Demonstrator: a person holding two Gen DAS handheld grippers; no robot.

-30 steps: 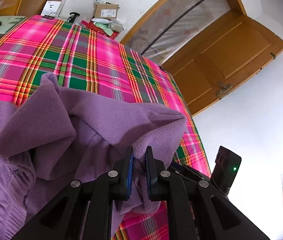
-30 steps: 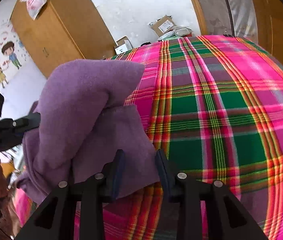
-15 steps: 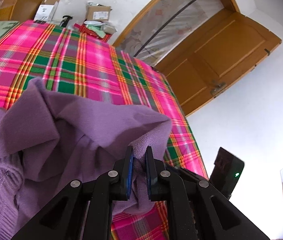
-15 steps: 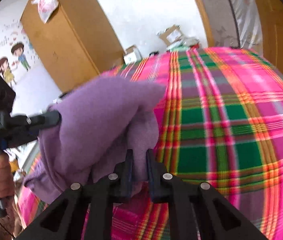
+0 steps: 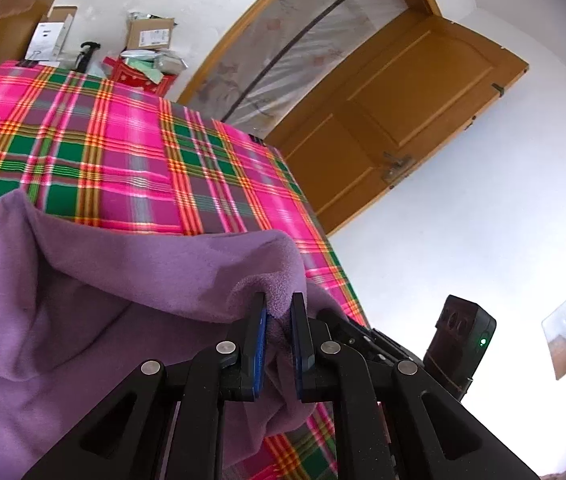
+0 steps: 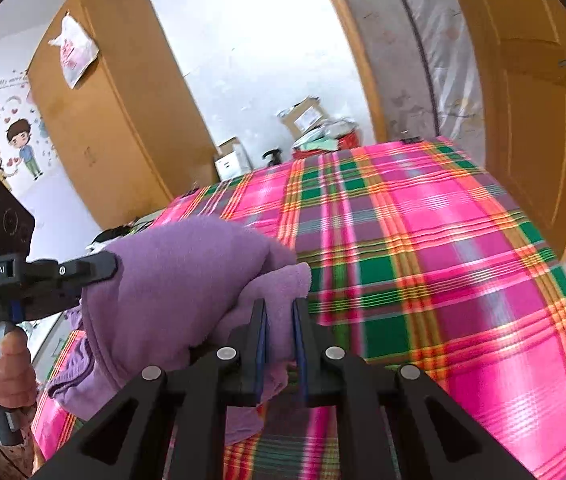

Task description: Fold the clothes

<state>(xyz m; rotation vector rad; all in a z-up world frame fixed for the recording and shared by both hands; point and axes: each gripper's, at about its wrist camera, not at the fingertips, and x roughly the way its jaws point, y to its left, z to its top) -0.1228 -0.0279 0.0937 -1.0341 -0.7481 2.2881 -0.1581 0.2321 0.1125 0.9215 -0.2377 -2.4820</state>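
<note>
The purple fleece garment point(image 5: 131, 304) hangs lifted over the near left of the plaid bed cover point(image 6: 423, 240), its top edge stretched left to right between the left gripper point(image 5: 279, 312) and right gripper point(image 6: 281, 312), each pinching a fold; the cover lies open far and right

Garment point(image 5: 131, 304): plain purple fleece. Bed cover point(image 6: 443, 248): plaid of pink, green and grey-purple, orange-yellow lines. Door point(image 5: 399, 120), far right: orange-brown wood. Wardrobe point(image 6: 123, 128), far left: same brown. Walls point(image 5: 483, 232): white.
</note>
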